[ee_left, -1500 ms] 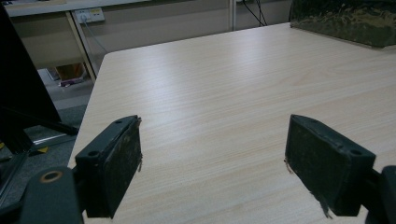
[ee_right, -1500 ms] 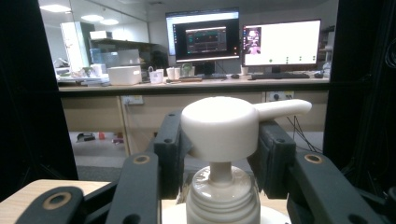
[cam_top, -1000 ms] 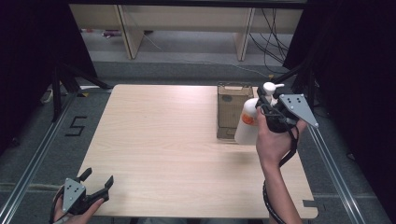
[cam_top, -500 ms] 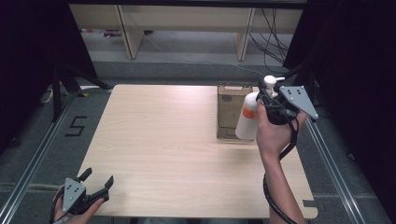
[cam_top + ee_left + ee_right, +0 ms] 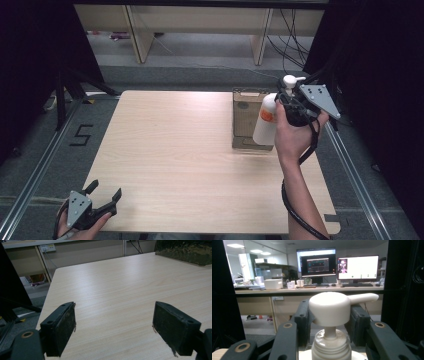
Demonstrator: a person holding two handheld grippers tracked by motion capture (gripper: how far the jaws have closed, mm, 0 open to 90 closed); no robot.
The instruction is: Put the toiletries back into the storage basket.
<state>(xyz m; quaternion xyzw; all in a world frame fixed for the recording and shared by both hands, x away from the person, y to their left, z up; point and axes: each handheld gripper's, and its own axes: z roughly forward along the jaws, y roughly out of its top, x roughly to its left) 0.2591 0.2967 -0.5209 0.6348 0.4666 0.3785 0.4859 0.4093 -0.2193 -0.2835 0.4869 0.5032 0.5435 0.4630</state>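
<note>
bottle's lifted a bit higher than a second ago, right gripper [image 5: 288, 103] clamped round the neck of the pump bottle [image 5: 265, 120], held just right of the brown box [image 5: 246, 117] and tilted. left gripper [image 5: 96, 200] wide open, idle, far from box. plastic looks smooth, slippery; neck under the pump head [image 5: 329, 307] grips best.

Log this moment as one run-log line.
right gripper: shut on pump bottle, lifted beside box | left gripper: open, idle at table near corner
</note>
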